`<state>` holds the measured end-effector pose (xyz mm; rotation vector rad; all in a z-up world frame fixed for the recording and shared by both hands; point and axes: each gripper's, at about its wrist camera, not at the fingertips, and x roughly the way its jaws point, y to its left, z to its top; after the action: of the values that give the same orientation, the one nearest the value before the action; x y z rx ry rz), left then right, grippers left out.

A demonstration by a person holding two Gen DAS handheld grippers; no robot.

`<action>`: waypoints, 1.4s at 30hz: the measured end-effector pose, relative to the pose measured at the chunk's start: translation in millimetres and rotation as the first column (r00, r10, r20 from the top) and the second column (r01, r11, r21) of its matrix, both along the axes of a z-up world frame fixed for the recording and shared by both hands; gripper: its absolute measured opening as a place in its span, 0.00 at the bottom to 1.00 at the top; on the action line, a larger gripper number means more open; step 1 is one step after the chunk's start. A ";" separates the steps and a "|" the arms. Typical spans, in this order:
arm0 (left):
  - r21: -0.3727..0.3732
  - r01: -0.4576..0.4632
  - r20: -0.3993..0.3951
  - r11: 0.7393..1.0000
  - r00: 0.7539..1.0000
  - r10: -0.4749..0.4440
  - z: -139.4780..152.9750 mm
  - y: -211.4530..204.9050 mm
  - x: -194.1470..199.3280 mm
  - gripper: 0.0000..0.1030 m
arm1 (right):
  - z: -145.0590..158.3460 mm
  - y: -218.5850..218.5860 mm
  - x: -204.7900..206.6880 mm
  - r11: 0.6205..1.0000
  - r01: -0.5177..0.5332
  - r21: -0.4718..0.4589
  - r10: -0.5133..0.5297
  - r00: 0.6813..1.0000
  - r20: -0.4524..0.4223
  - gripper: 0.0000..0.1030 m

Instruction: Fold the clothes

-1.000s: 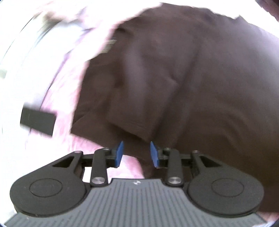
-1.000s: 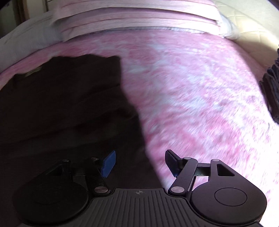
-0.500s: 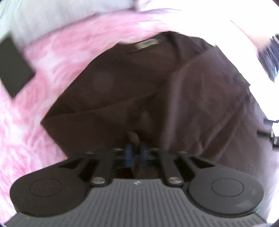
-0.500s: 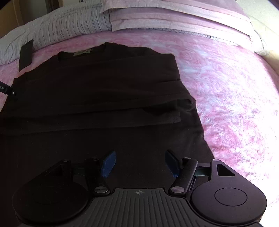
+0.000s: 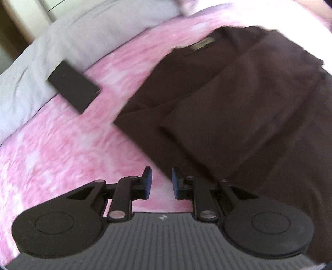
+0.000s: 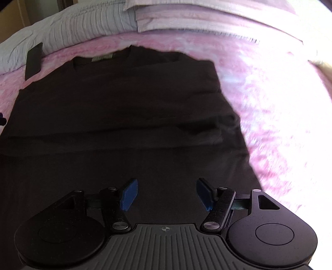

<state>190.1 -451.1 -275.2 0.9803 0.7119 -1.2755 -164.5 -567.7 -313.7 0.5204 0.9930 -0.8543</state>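
Note:
A dark brown T-shirt (image 5: 238,108) lies flat on the pink bedspread (image 5: 62,149), collar and label away from me, both sleeves folded in over its body. My left gripper (image 5: 161,182) is open and empty, hovering over the bedspread just off the shirt's left edge. In the right wrist view the same shirt (image 6: 124,108) fills the middle. My right gripper (image 6: 167,194) is open wide and empty above the shirt's lower part.
A flat black rectangular object (image 5: 73,88) lies at the bedspread's far left edge, also in the right wrist view (image 6: 34,61). Grey and pink pillows (image 6: 186,18) line the head of the bed. Bare pink bedspread (image 6: 280,114) extends right of the shirt.
My left gripper was shut on a fold of the shirt half a second ago; now it has let go, opened and moved left off the shirt. My right gripper stayed open.

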 end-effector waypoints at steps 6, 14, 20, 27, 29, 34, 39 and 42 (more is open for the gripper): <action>0.060 0.129 -0.046 0.990 0.991 -0.126 -20.1 32.2 -45.2 0.24 | -9.1 25.0 -29.9 0.994 0.065 0.091 -0.065 0.998 -0.005 0.65; 0.122 0.276 -0.050 0.953 0.961 -0.272 -18.5 121.4 -100.3 0.25 | -3.8 72.0 -85.8 0.980 0.073 0.183 -0.059 0.995 -0.081 0.67; 0.127 0.399 0.027 0.908 0.914 -0.405 -7.2 190.4 -158.0 0.26 | -0.8 97.1 -120.0 0.971 -0.033 0.236 0.063 0.991 -0.119 0.70; 0.138 0.535 0.056 0.833 0.836 -0.546 -5.2 260.2 -267.7 0.32 | 2.4 123.9 -133.6 0.902 -0.406 0.143 0.423 0.900 -0.110 0.70; 0.156 0.561 0.069 0.813 0.815 -0.576 -10.1 276.1 -299.1 0.38 | 1.6 128.3 -140.6 0.873 -0.473 0.120 0.484 0.870 -0.096 0.70; 0.228 0.576 0.152 0.785 0.775 -0.613 -35.7 291.2 -344.3 0.46 | 3.1 128.8 -156.0 0.863 -0.496 0.095 0.503 0.861 -0.075 0.70; 0.275 0.601 0.245 0.750 0.711 -0.659 -54.2 297.3 -349.1 0.41 | 4.6 137.8 -164.2 0.872 -0.483 0.078 0.489 0.868 -0.090 0.70; 0.263 0.596 0.224 0.759 0.727 -0.649 -42.9 296.4 -339.5 0.21 | 5.7 136.2 -169.5 0.878 -0.474 0.069 0.479 0.872 -0.104 0.70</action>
<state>-149.4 -154.8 -318.1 1.6166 0.2391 -1.6067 -334.0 -431.5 -308.0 0.2388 1.1866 -0.4219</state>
